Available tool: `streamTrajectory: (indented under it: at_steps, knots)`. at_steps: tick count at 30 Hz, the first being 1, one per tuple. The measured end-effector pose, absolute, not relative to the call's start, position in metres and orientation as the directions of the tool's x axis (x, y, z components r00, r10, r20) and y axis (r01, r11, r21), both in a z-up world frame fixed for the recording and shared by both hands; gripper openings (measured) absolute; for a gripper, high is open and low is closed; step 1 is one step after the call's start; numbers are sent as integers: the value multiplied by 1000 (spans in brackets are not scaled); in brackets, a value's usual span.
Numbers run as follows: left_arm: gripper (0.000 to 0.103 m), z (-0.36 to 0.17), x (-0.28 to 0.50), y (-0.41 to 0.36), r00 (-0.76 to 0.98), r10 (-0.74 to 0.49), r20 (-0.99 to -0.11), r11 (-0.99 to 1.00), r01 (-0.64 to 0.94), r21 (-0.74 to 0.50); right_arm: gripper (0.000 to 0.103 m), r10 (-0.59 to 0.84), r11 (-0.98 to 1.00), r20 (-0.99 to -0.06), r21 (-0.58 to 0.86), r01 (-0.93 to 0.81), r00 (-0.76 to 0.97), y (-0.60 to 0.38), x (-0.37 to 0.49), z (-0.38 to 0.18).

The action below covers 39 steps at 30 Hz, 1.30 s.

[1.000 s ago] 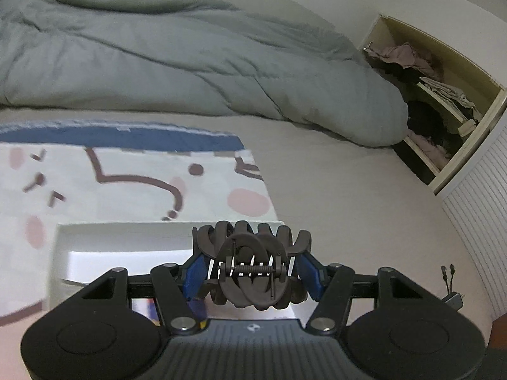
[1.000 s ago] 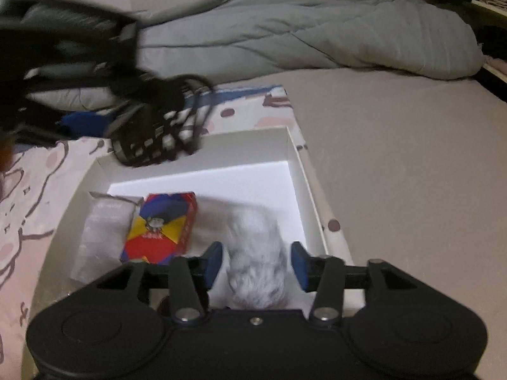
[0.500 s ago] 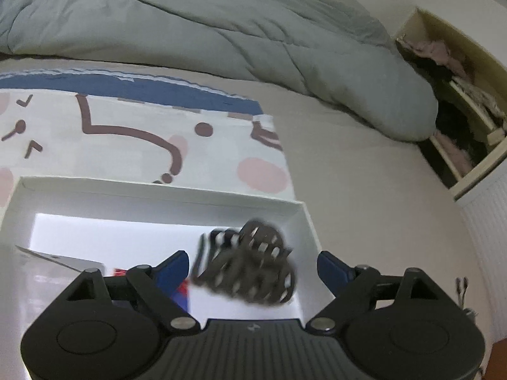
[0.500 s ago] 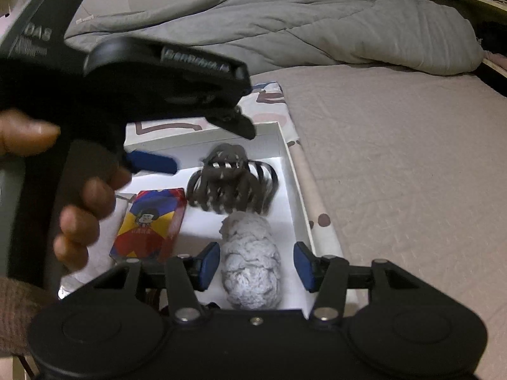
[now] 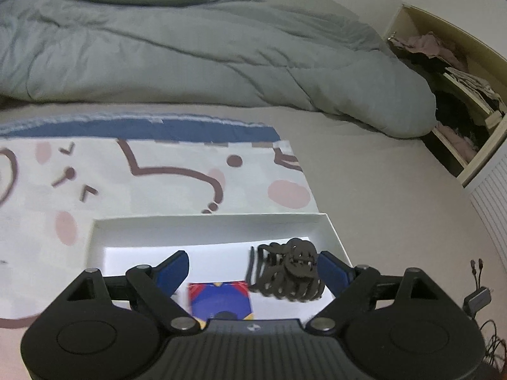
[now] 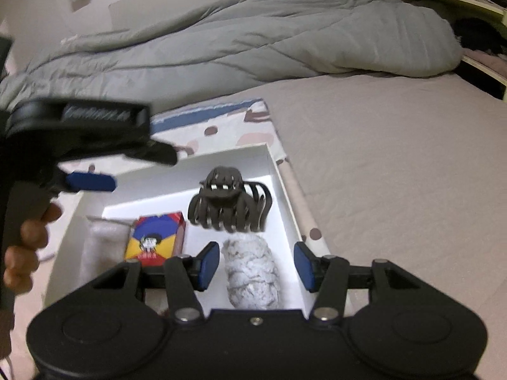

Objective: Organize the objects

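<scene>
A dark brown hair claw lies loose in the white box, near its right wall. My left gripper is open above the box, and the claw sits just inside its right finger without being pressed. A hand holds that gripper. My right gripper stands open low over the box's near end. A fluffy grey-white piece lies between its blue pads, with gaps on both sides. A colourful card pack rests beside a clear packet.
The box sits on a patterned cloth spread over a beige bed. A grey duvet is bunched along the far side. An open cupboard with clothes stands at the right, and a charger with cables lies below it.
My left gripper opened and let go of the hair claw, which dropped into the box. It then drew back toward the left. The right gripper stayed around the fluffy piece.
</scene>
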<state>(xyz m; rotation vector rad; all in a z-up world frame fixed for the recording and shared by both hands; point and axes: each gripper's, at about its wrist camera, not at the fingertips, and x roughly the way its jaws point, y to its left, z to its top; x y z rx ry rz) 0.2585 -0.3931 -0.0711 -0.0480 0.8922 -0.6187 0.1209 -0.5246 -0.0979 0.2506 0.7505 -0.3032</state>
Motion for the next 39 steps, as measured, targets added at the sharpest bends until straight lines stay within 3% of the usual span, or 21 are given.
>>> streamTrajectory:
  at_steps: [29,39]
  knots:
    - [89,22,172,-247,566,-471,-676,845,511,-161,70,-344,892,-645,3,452,683,-448,47,0]
    - [95,44,140,-199,609,-447,-656,849,519,-98,82,-365,890,-618,-13,456,696,-407,12,23]
